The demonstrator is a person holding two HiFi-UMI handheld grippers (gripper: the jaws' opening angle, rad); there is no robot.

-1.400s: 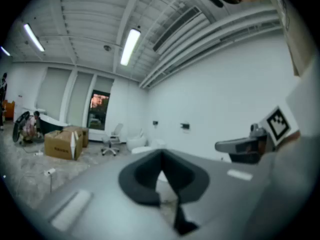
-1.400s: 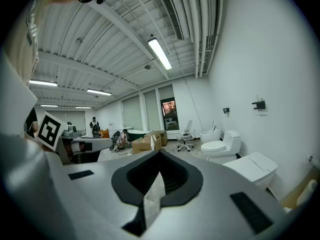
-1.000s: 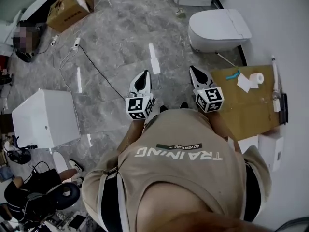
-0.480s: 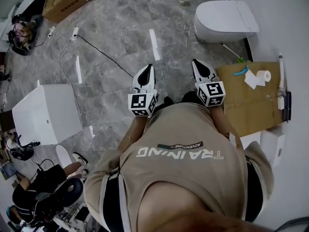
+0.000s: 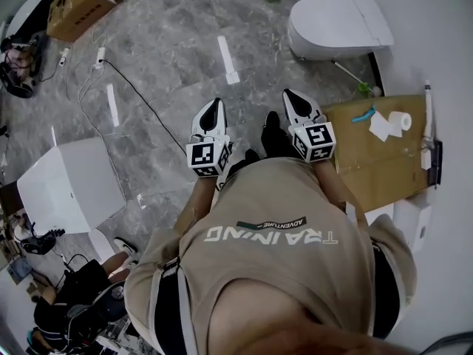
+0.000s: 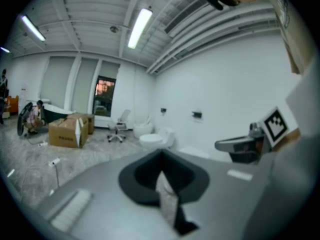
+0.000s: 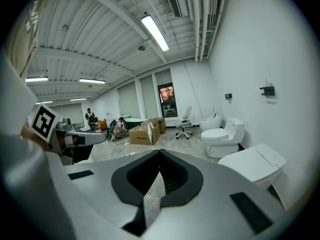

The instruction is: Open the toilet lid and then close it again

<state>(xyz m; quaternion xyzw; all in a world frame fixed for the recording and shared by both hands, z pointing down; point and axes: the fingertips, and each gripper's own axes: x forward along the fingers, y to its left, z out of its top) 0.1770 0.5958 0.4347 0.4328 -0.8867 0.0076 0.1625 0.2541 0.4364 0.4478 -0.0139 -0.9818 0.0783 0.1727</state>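
1. Two grippers are held side by side. The left gripper (image 5: 211,108) has its jaws pressed together with nothing between them.
2. Right gripper (image 5: 292,98), just beside it, is likewise closed and empty.
3. White toilet (image 5: 307,49), its lid (image 5: 347,21) down flat, stands ahead and to the right of the right gripper, well apart.

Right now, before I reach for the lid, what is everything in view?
toilet: one, white, lid down, ahead right by the wall
second toilet: one, white, farther along that wall
cardboard sheet: one, brown, floor at right
paper roll: one, white, on the cardboard sheet
cardboard box: one, brown, far left
cabinet: one, white, floor at left
seated person: one, dark clothes, lower left
left gripper: one, white and black, jaws shut, empty
right gripper: one, white and black, jaws shut, empty
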